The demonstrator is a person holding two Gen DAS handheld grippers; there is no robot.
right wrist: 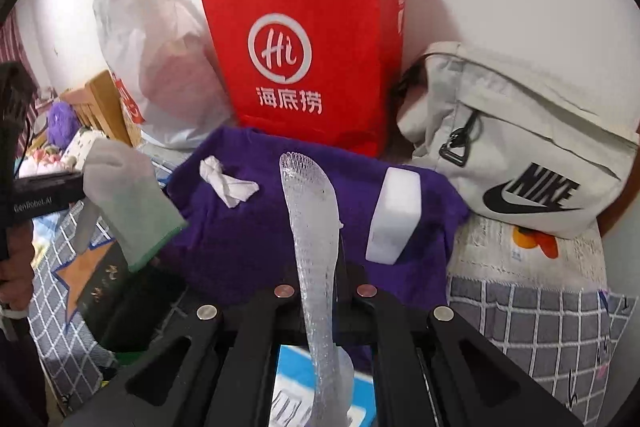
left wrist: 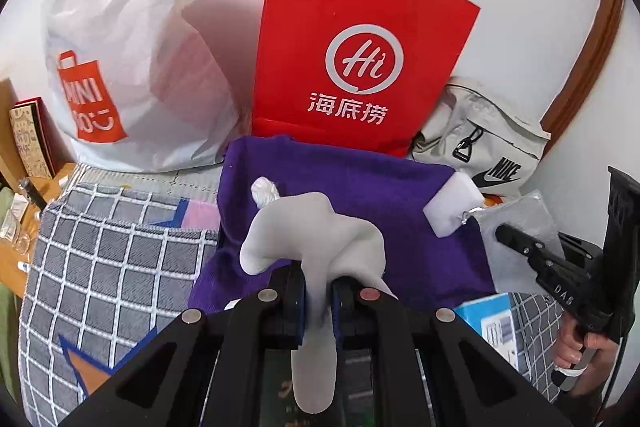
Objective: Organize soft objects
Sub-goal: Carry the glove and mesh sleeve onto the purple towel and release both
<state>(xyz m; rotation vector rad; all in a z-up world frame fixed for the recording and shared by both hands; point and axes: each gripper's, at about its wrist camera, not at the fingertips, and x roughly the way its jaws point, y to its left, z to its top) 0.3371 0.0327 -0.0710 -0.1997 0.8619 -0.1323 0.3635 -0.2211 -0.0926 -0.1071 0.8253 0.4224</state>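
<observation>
**Two grips, both thin**

Both grippers point steeply down over the purple cloth (right wrist: pixel 256 227). Left gripper (left wrist: pixel 318 291) pinches a grey sock (left wrist: pixel 316 227); right gripper (right wrist: pixel 320 291) pinches a clear mesh sleeve (right wrist: pixel 308 211). Risk: either limp piece could slip out or snag the foam block (right wrist: pixel 396 215) at 2 o'clock on the cloth.

Both tools are matte black plastic. The left tool (left wrist: pixel 318 291) shows angular arms with triangular cut-outs, four round silvery pivot pins, and blue-edged pads. The right tool (right wrist: pixel 338 291) has the same arms and pins. Seen from the other camera, its body carries raised "DAS" lettering; the left's side reads "GenRobot.AI". A thin black cable trails from each handle.
</observation>
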